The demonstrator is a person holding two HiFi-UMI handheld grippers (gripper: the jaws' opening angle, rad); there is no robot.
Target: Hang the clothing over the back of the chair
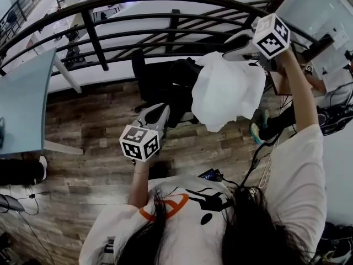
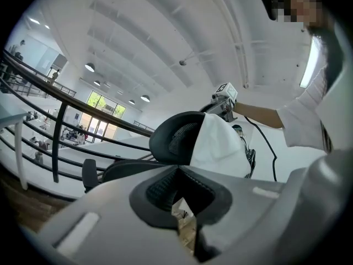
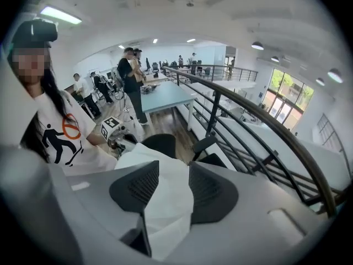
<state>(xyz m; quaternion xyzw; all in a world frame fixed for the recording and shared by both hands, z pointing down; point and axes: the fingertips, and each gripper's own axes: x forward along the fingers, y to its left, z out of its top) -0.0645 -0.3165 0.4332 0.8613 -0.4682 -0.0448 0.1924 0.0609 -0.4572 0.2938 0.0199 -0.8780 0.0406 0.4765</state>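
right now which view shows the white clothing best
Head view: the whole clothing hangs from the right gripper by the chair. Left gripper view shows part, against the chair back. Right gripper view shows only a pinched fold.

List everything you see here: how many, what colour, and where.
Clothing: one, white, draped against the chair's back, gripped at its top.
Chair: one, black, beside the railing.
Railing: one, black, curved, behind the chair.
Table: one, light blue, far left.
Floor: brown wood planks.
Bystanders: several, in the background of the right gripper view.
Right claw: grey, closed on the clothing, above the chair.
Left claw: grey, closed, empty, in front of the chair.
T-shirt: white, printed, on the person.
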